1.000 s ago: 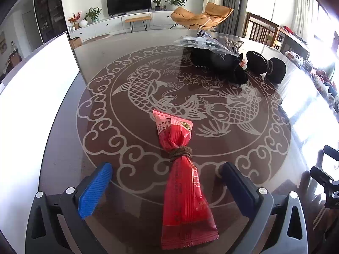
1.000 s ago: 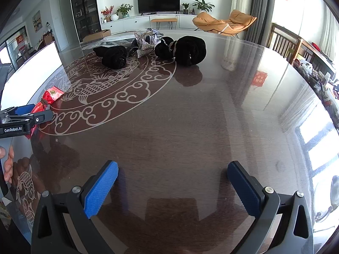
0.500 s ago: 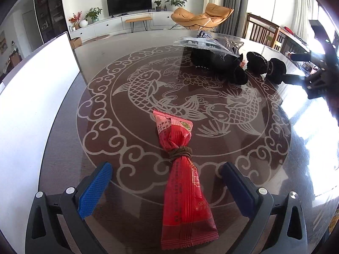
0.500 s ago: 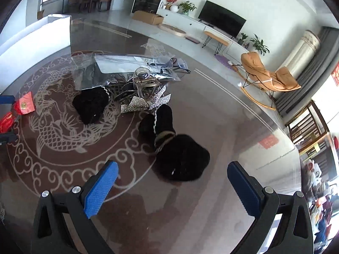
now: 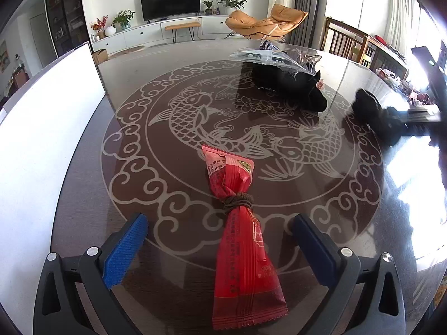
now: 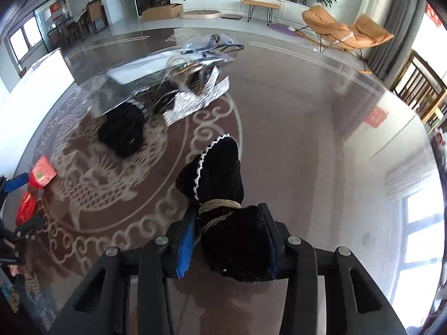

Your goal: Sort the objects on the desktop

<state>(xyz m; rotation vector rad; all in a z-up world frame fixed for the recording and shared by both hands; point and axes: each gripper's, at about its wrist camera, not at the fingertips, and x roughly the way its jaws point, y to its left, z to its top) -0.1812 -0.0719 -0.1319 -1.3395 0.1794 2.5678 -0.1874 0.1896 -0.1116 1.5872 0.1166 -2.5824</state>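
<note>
Left tool: I see its blue pads spread wide, touching nothing.
Red packet: lies flat on the bench between those pads, tied at the waist with brown cord, running from 6 toward 12 o'clock.
First black fabric bundle: rests at 10 o'clock in my right view, touching the clear plastic bags beyond it.
Right tool: its jaws are closing, pads pressing both sides of the second black fabric bundle.
Second black fabric bundle: cord-tied, white-trimmed end pointing to 12 o'clock, over the bench's scroll border.
</note>
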